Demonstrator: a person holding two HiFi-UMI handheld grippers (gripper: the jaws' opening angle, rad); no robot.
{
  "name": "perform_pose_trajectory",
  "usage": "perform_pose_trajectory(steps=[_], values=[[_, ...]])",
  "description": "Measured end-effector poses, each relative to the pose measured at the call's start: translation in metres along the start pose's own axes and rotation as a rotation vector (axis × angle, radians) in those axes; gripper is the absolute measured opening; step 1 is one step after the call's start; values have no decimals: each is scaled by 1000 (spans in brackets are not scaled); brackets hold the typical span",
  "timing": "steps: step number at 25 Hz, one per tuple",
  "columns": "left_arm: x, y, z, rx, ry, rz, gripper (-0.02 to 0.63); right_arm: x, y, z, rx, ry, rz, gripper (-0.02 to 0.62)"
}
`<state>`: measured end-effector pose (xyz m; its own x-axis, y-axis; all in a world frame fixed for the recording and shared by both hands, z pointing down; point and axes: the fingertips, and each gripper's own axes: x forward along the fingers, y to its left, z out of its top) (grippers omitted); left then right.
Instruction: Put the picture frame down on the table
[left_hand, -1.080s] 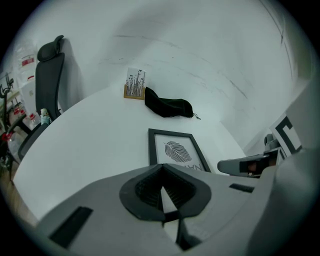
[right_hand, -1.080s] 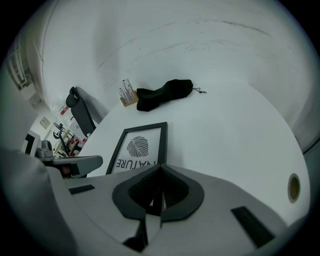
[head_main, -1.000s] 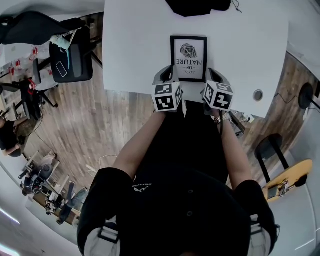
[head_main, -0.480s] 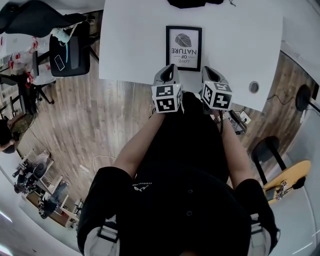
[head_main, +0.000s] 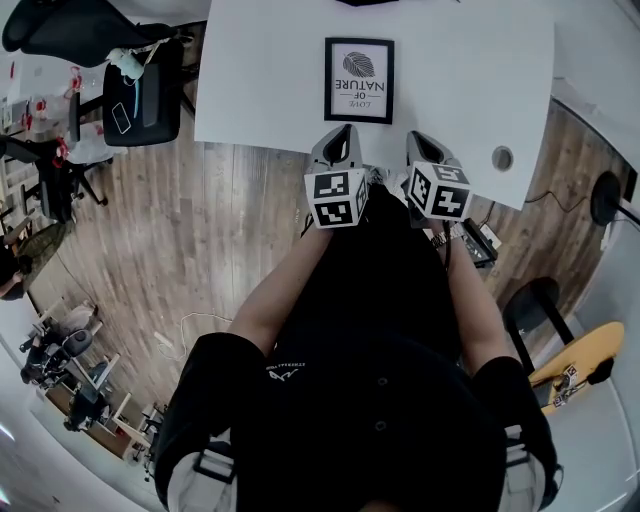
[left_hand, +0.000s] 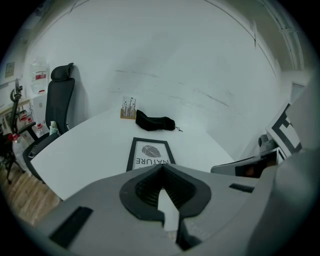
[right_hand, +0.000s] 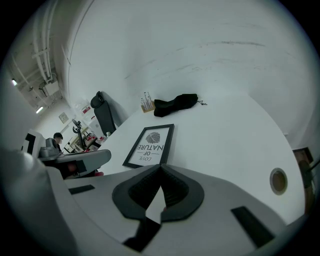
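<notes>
Picture frame (head_main: 359, 80) lies flat on the table (head_main: 470, 60) ahead of the left gripper (head_main: 341, 133) and right gripper (head_main: 420, 140), both pressed together and empty, so the job looks done.

Left claw (head_main: 342, 132), right claw (head_main: 419, 139), both closed

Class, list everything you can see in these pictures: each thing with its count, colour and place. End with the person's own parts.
picture frame: one, black with a white print, flat on the table, apart from both claws
table: one, white, ahead of the person
cloth: one, black, far side of the table
small stand: one, wooden, beside the cloth
cable hole: one, grey, table's near right corner
office chair: one, black, left of the table
floor: brown wood
left claw: one, grey, shut, empty
right claw: one, grey, shut, empty
</notes>
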<state>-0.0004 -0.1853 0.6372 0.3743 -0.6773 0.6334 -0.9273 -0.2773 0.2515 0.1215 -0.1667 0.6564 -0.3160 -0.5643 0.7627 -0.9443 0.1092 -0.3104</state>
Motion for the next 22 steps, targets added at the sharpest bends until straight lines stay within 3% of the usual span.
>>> perform_pose_trajectory(steps=[9,22], values=[[-28,-22,-9,-42,-53,11,6,-29,6,-10,-29,-57,32,-2],[-74,-44,19,18,-140,-7,6,-77,19,6,-53,-153,63,-2]])
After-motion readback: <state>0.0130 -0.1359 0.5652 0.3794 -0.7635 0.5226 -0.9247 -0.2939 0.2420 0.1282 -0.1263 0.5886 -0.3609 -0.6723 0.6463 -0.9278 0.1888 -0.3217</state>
